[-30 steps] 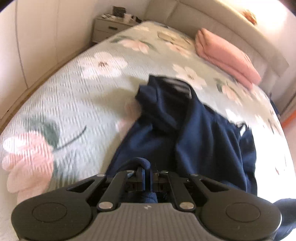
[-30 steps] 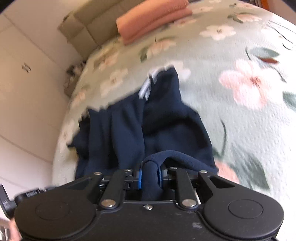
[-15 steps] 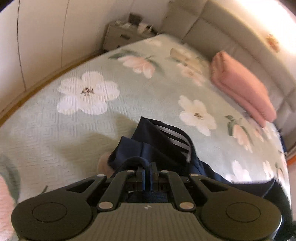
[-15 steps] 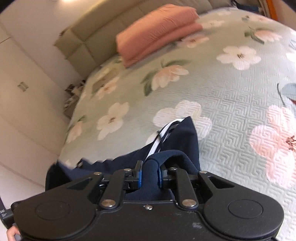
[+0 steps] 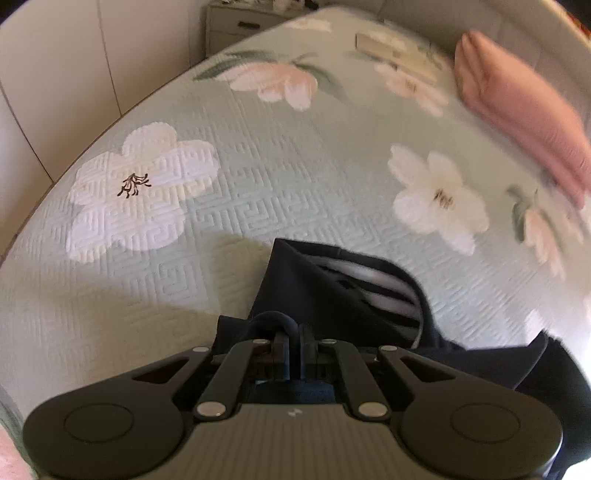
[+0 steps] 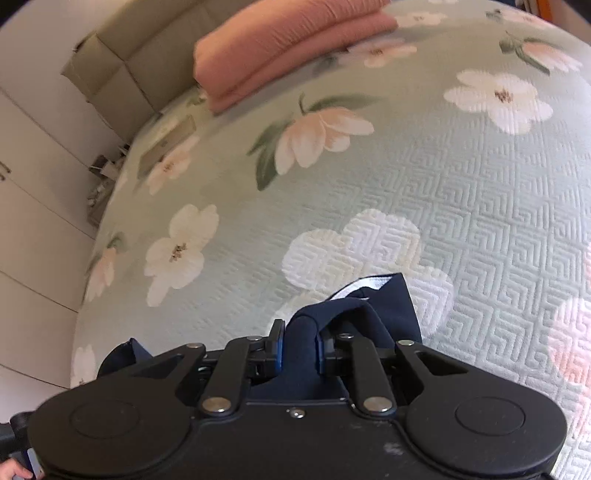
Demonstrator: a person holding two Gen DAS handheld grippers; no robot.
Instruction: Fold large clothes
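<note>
A navy garment (image 5: pixel 325 295) with white stripes lies bunched on the floral bedspread (image 5: pixel 258 173), just beyond my fingers. My left gripper (image 5: pixel 293 338) is shut on a fold of its navy cloth. In the right wrist view, my right gripper (image 6: pixel 298 343) is shut on another thick fold of the same garment (image 6: pixel 384 314), whose white-striped edge pokes out ahead. Most of the garment is hidden under the two gripper bodies.
A folded pink blanket (image 5: pixel 524 107) lies near the headboard; it also shows in the right wrist view (image 6: pixel 288 48). A bedside cabinet (image 5: pixel 236 26) stands at the far corner. White wardrobe doors (image 5: pixel 55 74) run along the bed's left side.
Both grippers have carried the held navy cloth forward over the bed toward the headboard. The garment, spread out ahead a second ago, is now mostly under and behind the grippers.
</note>
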